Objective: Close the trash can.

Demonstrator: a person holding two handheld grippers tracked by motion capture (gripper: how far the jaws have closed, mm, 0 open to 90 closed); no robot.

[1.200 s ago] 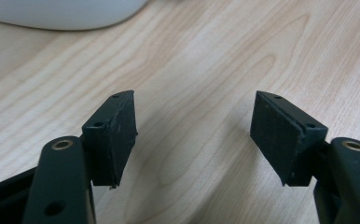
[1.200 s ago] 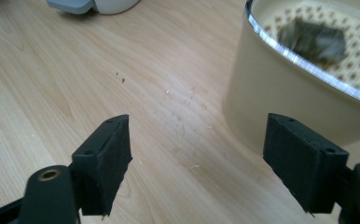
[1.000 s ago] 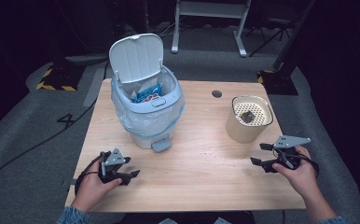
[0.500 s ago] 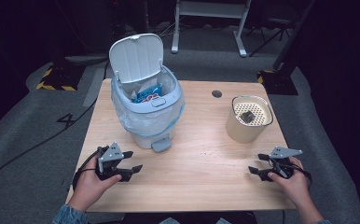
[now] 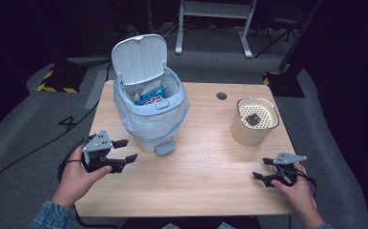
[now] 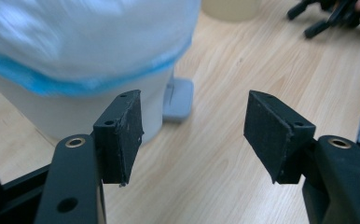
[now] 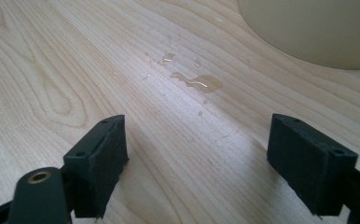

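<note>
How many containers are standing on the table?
2: the pedal bin with its lid up, back left, and the beige canister, right of centre. Nothing seems hidden behind them.

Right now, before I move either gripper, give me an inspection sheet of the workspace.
Surface: wooden table, small wet patch near the cream container.
Job's things: pedal bin, lid up, liner fitted, blue packaging inside; cream container, dark object on its perforated insert.
Clutter: nothing seen.
Grippers: left gripper open, empty, beside the bin; right gripper open, empty, low over the table.
Cables: one trails from the left gripper off the table edge.
Surroundings: dark grey floor, hazard-striped mat, white stand behind.
</note>
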